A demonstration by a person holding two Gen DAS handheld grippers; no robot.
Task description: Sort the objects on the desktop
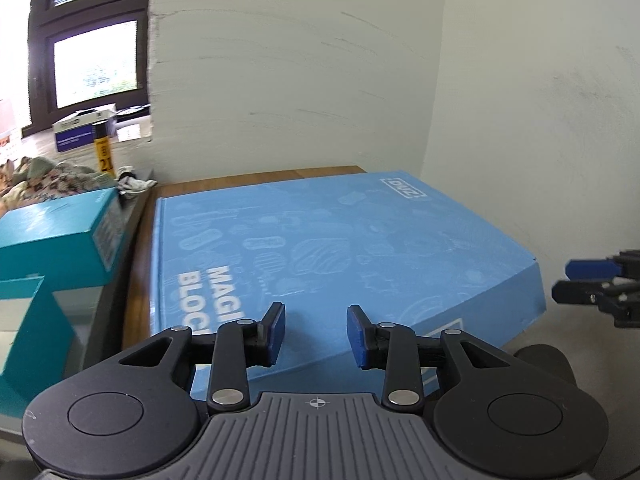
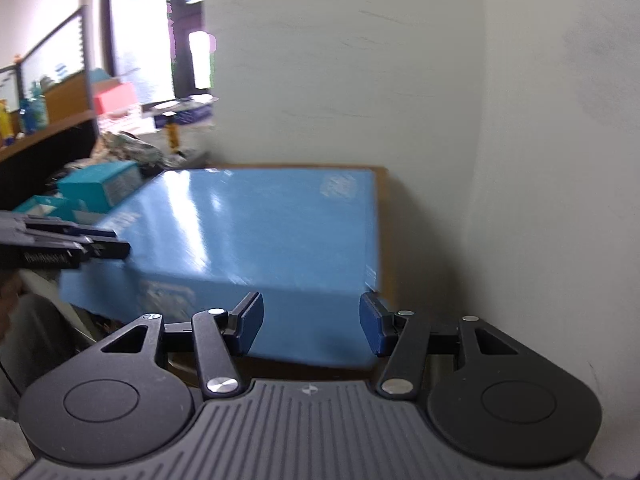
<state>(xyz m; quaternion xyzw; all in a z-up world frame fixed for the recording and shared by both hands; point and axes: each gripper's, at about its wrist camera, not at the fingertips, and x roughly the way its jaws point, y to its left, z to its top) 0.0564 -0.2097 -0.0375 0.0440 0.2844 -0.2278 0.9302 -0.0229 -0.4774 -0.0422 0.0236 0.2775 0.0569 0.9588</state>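
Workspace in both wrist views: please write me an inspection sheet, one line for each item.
Surface: brown wooden desk in a wall corner, mostly covered.
Job's things: large blue Magic Blocks box lying flat on the desk; teal box beside it, to the left in the left wrist view.
Clutter: crumpled patterned cloth behind the teal box; blue-and-white carton and yellow-and-black bottle on the window ledge.
Grippers: left gripper open, empty, over the box's near edge; right gripper open, empty, fingers level with the box's front.
Cables: nothing seen.
Surroundings: scuffed white wall; dark-framed window.
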